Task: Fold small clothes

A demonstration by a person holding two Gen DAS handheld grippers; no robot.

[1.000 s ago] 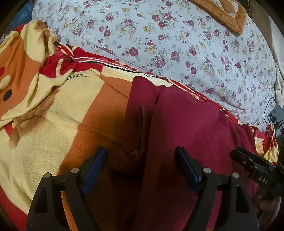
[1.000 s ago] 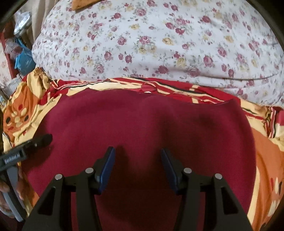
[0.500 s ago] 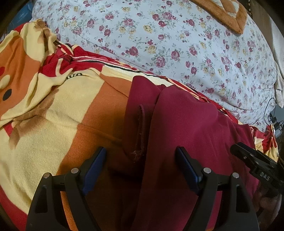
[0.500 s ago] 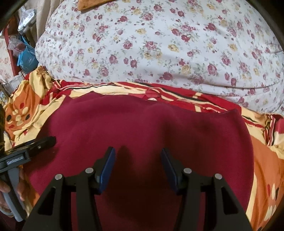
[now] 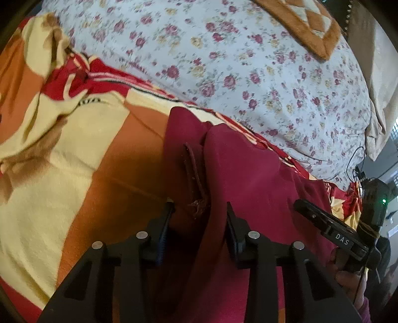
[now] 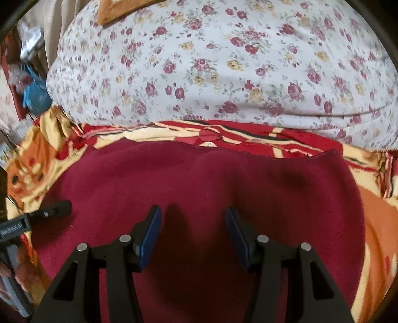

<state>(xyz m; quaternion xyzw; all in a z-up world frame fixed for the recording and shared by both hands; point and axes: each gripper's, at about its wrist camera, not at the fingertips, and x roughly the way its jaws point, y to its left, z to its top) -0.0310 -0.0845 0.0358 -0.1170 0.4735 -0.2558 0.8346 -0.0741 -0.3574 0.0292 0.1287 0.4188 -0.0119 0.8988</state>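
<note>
A dark red garment (image 5: 251, 179) lies folded on a yellow, orange and red blanket (image 5: 62, 154); its left edge shows a seam strip with a frayed end (image 5: 196, 174). My left gripper (image 5: 199, 211) is open, its fingers either side of that frayed edge, holding nothing. In the right wrist view the garment (image 6: 199, 174) spreads wide and flat. My right gripper (image 6: 192, 218) is open just above the cloth's middle, empty. Each gripper shows in the other's view: the right one (image 5: 323, 223) and the left one (image 6: 47, 213).
A large white pillow with a red flower print (image 5: 248, 62) (image 6: 211, 62) lies right behind the garment. An orange patterned cushion (image 5: 303, 22) sits on it. Clutter and a blue bag (image 6: 34, 94) are at the left; a cable (image 5: 355, 161) hangs at the right.
The left gripper's jaws have narrowed around the garment's left edge. Both grippers have shifted slightly; the garment lies as before.
</note>
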